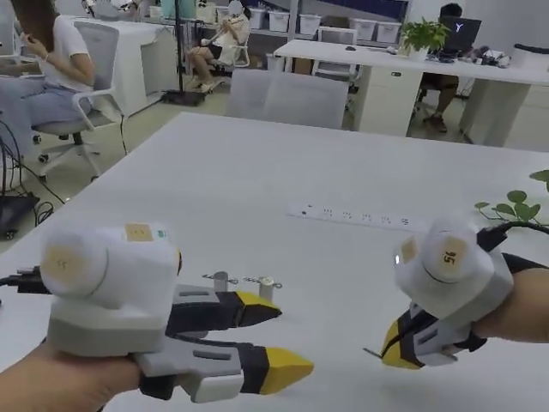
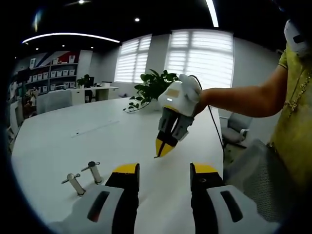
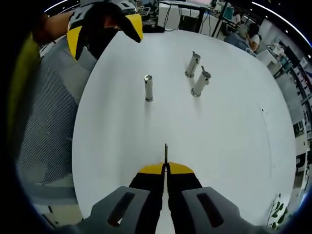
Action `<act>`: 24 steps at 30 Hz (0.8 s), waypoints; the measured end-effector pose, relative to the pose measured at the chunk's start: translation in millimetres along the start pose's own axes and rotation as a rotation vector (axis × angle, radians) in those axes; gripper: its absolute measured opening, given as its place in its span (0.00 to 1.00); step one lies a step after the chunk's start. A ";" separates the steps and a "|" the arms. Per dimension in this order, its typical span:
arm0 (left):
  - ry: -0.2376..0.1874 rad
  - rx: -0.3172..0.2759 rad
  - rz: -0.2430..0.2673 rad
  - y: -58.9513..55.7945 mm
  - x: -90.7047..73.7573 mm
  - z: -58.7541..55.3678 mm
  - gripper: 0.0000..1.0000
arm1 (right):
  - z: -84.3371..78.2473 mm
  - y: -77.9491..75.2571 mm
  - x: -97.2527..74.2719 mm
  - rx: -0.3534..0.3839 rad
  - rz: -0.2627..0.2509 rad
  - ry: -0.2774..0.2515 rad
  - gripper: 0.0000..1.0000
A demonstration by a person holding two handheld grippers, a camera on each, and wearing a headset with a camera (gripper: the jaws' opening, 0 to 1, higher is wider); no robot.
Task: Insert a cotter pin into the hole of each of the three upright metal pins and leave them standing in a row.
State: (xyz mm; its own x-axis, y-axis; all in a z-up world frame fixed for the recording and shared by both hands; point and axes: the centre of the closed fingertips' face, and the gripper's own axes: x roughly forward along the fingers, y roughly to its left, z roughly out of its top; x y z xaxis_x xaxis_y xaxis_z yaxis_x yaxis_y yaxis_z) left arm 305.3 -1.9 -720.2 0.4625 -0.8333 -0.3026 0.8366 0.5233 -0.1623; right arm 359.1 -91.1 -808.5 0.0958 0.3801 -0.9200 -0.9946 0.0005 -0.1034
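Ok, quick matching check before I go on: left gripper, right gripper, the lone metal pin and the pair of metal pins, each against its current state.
Things:
1. left gripper
2. right gripper
3. lone metal pin
4. pair of metal pins

States:
A. shut on a cotter pin
B. open, holding nothing
C. upright, fitted cotter pins through their tops
D. upright, nothing through it

Pairs: 1-B, 2-A, 3-D, 4-C

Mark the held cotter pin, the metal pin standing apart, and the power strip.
cotter pin (image 3: pixel 165 153), right gripper view, bare shaft beyond the jaw tips
lone metal pin (image 3: pixel 148 87), right gripper view, mid-shaft
power strip (image 1: pixel 356 215), head view, middle of its top
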 end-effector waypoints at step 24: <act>0.113 0.000 -0.019 -7.4 45.5 -1.8 0.20 | 61.0 30.0 -41.6 -0.122 -0.023 -0.087 0.02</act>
State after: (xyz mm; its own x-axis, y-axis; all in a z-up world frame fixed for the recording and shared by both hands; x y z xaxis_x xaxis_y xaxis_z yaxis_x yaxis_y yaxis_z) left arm 319.6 -43.4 -734.4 0.4102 -0.8179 -0.4034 0.8450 0.5073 -0.1694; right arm 322.9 -50.4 -750.2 0.1096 0.4597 -0.8813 -0.9796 -0.1002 -0.1741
